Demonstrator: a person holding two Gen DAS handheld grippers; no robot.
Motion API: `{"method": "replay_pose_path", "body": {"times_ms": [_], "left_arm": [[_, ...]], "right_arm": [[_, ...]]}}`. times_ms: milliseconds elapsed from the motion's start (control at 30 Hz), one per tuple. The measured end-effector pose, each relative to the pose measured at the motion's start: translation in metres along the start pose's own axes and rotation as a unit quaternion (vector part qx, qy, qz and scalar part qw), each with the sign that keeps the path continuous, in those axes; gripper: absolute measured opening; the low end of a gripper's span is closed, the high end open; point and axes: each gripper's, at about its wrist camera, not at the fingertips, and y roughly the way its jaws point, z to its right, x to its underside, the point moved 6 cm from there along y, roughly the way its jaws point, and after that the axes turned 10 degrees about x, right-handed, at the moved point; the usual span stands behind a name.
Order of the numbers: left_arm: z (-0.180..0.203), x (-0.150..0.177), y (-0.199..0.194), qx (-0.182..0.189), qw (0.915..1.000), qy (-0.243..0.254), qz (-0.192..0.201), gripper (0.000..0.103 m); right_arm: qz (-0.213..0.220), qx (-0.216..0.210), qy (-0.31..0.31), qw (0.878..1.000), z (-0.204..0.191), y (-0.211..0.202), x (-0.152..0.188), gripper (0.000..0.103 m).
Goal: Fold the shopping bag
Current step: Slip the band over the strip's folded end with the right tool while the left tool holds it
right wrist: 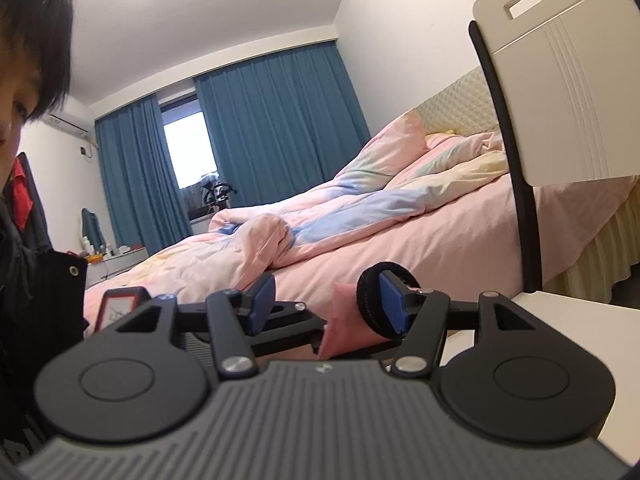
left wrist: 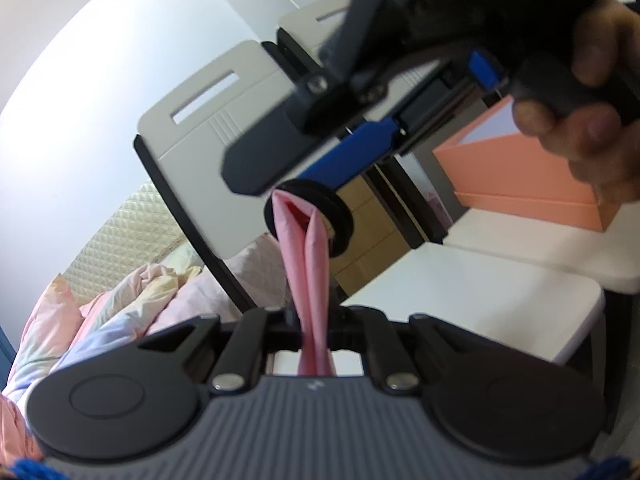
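Pink shopping bag (left wrist: pixel 308 264) stretched in mid-air between two tools
The left hand-held gripper (left wrist: pixel 314 340) is clamped tight on the bag's lower end — the right hand-held gripper (right wrist: pixel 326 304) stands half open, the pink fabric against one blue finger (right wrist: pixel 394 304), above the white counter (left wrist: pixel 480 300) beside a bed (right wrist: pixel 360 240).

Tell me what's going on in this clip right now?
A person holds a gripper in each hand, working a pink shopping bag above a white table beside a bed. The left gripper is shut on the bunched pink fabric. The right gripper has its jaws apart, with a black elastic band looped around one finger at the bag's end. The band is not yet round the bundle.
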Motion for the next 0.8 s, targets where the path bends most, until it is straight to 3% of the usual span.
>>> {"method": "replay_pose_path", "body": {"times_ms": [433,667,767,800], "left_arm": [[0.023,0.009,0.006,0.018,0.9980,0.056,-0.024,0.009],[0.028,0.011,0.008,0.018,0.9969,0.071,-0.027,0.009],[0.028,0.011,0.008,0.016,0.9970,0.071,-0.026,0.009],[0.028,0.011,0.008,0.015,0.9971,0.070,-0.026,0.009]], "right_arm": [[-0.056,-0.042,-0.030,0.997,-0.007,-0.007,0.008,0.061],[-0.066,-0.019,-0.064,0.996,-0.012,-0.007,0.010,0.061],[-0.067,0.018,-0.083,0.994,-0.014,-0.003,0.010,0.047],[-0.065,0.025,-0.083,0.994,-0.013,-0.002,0.009,0.036]]}}
